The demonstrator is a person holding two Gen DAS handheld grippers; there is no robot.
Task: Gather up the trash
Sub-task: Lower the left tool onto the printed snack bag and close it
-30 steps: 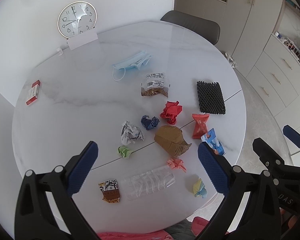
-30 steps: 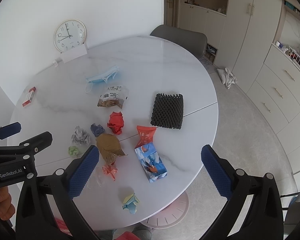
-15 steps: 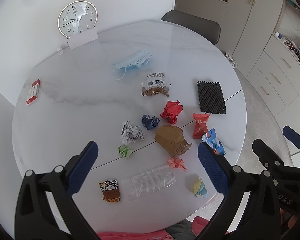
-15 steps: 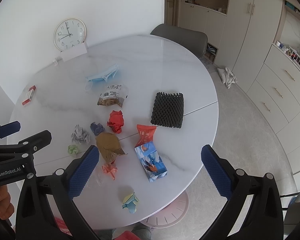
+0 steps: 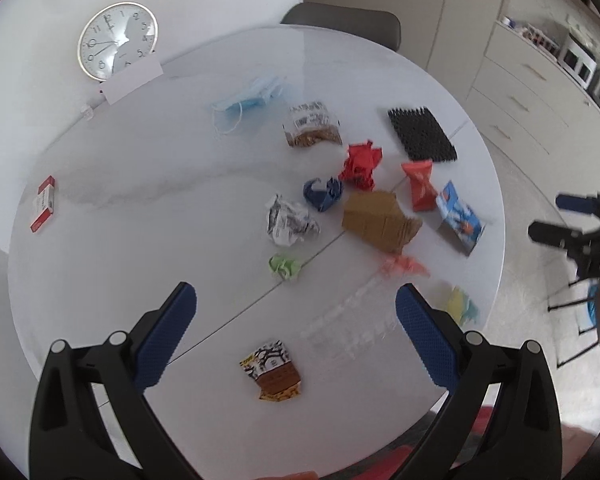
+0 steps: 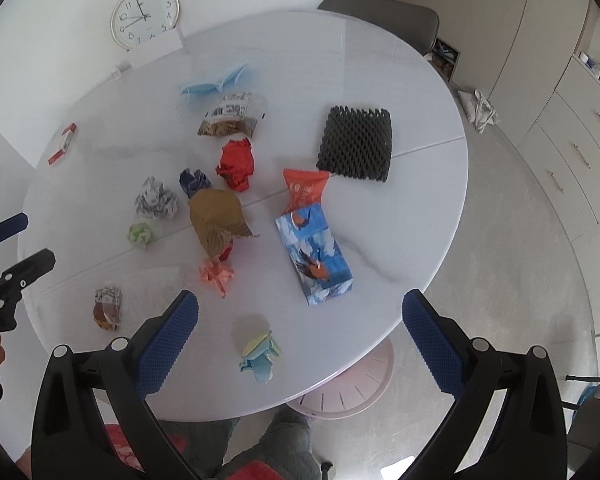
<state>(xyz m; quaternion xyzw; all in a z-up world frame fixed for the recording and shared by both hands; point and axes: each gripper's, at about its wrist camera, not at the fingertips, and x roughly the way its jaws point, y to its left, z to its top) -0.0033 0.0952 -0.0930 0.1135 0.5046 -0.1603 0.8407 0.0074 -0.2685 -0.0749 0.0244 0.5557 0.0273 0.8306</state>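
Both grippers hang above the near edge of the round white tabletop (image 6: 400, 80) w/ jaws spread wide and nothing between them — left gripper (image 5: 296, 332), right gripper (image 6: 300, 334). No piece of trash is picked yet, by the look of it.

The trash lies scattered over the middle and near half: brown-and-yellow snack wrapper (image 5: 274, 376) close to the near edge, almost centred under the left jaws; a clear plastic bottle (image 5: 348, 320) just beside it, blurred here; yellow-blue paper wad (image 6: 260, 354) near the edge under the right jaws; pink paper scrap (image 6: 216, 274), blue carton (image 6: 314, 258), crumpled brown paper bag (image 6: 216, 220) further in. A pink bin (image 6: 348, 384) shows on the floor under the tabletop's near edge — probably where it all goes.

Best start, I'd say: nearest pieces first, one per hand. Left drops straight onto the wrapper, jaws astride its short side, tips nearly on the surface since it's flat. Right takes the wad — soft, so close gently but fully. Keep the hands apart; the bottle may roll if nudged.
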